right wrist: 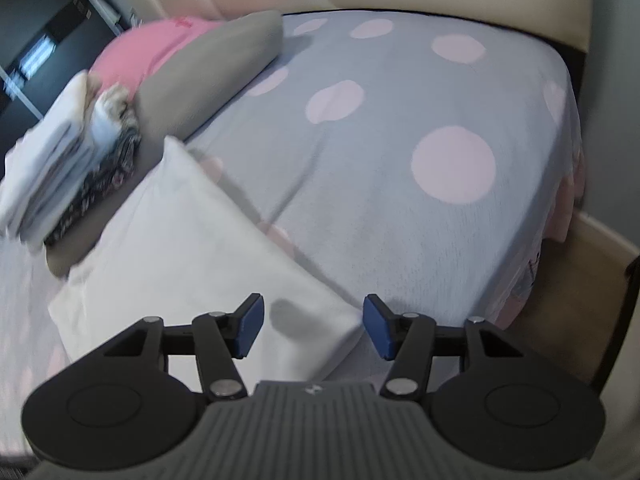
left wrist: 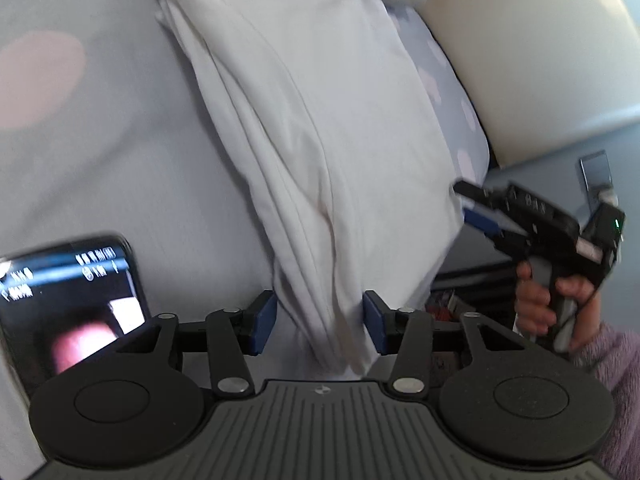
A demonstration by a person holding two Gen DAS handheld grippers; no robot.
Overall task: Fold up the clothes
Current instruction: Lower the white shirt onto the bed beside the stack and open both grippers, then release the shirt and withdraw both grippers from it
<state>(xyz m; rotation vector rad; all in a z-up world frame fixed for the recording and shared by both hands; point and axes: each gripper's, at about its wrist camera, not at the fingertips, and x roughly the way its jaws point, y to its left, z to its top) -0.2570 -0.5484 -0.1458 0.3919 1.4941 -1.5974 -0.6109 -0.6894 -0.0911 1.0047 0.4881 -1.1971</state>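
Left wrist view: a folded white garment [left wrist: 320, 152] is seen on the bed [left wrist: 120, 160] — left tool [left wrist: 320, 326] and right tool [right wrist: 314, 330] both released, nothing gripped.

White garment [left wrist: 304, 152] lies folded lengthwise on spotted sheet [left wrist: 120, 140]. Left gripper [left wrist: 320, 326] open, garment's near end between pads. Right gripper [left wrist: 480, 210] at garment's right edge; phone [left wrist: 76, 296] lower left.

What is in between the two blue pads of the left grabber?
The folded white cloth, its end sitting loose between the left gripper's open pads, in the left wrist view.
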